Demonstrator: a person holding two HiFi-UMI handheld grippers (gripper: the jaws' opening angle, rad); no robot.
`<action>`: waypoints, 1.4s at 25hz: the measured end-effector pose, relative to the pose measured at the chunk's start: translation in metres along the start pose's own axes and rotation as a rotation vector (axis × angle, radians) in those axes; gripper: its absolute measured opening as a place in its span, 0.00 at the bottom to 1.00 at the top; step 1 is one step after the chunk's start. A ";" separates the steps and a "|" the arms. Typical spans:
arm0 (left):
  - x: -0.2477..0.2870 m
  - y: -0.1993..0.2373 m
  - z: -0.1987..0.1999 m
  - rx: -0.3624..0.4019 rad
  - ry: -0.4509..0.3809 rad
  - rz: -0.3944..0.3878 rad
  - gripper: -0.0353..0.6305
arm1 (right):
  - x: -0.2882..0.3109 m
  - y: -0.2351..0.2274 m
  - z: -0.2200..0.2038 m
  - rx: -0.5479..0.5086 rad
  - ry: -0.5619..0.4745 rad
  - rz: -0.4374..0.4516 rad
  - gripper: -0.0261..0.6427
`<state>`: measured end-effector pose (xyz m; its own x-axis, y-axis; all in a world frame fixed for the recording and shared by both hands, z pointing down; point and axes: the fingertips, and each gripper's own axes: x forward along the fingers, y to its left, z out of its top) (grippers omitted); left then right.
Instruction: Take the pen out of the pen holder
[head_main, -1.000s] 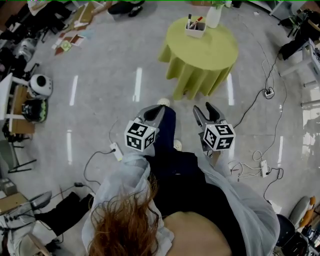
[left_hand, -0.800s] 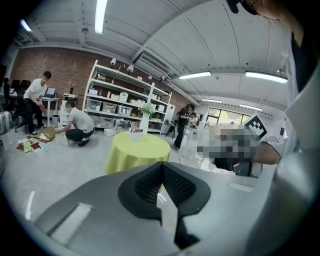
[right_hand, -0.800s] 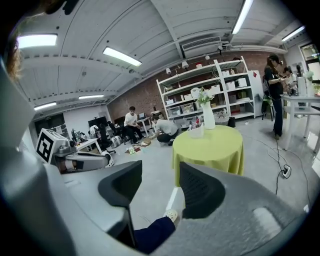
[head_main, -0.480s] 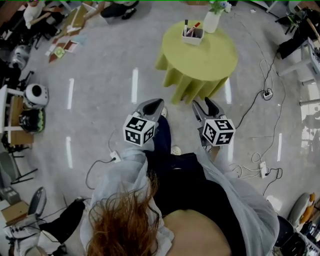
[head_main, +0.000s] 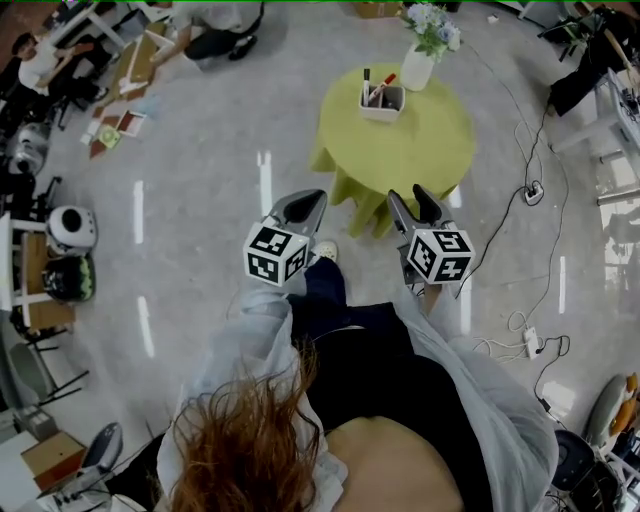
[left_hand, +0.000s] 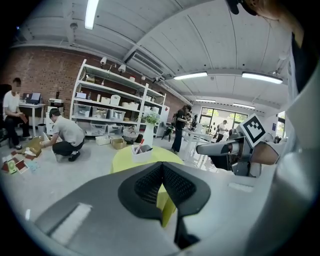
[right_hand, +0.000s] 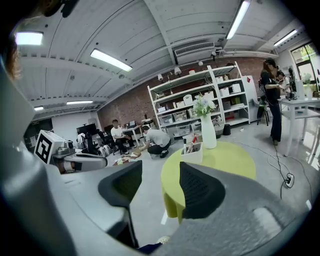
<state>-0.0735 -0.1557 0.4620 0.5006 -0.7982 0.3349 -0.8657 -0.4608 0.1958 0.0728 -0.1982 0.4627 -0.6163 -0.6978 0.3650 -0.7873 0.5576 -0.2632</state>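
The red-capped pen (head_main: 384, 85) stands in the white rectangular pen holder (head_main: 381, 104) on the round yellow-green clothed table (head_main: 425, 150) (white flower vase (head_main: 416, 68) alongside). Well apart from it, the left gripper (head_main: 314, 199) is clenched empty and the right gripper (head_main: 408, 197) is released.

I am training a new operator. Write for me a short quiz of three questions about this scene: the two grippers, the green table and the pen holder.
1. True or false: the left gripper has its jaws together, with nothing between them.
2. Choose one. On the green table, the pen holder stands:
A) upright, beside the white vase
B) alone at the edge nearest the person
C) tipped on its side
3. Fill the gap: the jaws of the right gripper are ____ (open or shut).

Key: 1 true; 2 A; 3 open.
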 end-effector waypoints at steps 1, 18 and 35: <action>0.004 0.007 0.004 0.001 -0.001 -0.004 0.08 | 0.007 -0.001 0.005 0.001 -0.003 -0.004 0.38; 0.056 0.107 0.064 0.071 -0.011 -0.099 0.08 | 0.099 -0.011 0.064 0.033 -0.075 -0.104 0.38; 0.072 0.102 0.030 -0.021 0.026 -0.173 0.08 | 0.089 -0.030 0.041 0.045 0.005 -0.196 0.38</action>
<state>-0.1260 -0.2717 0.4780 0.6419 -0.6976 0.3183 -0.7668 -0.5815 0.2719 0.0404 -0.2955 0.4664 -0.4507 -0.7889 0.4177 -0.8925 0.3900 -0.2265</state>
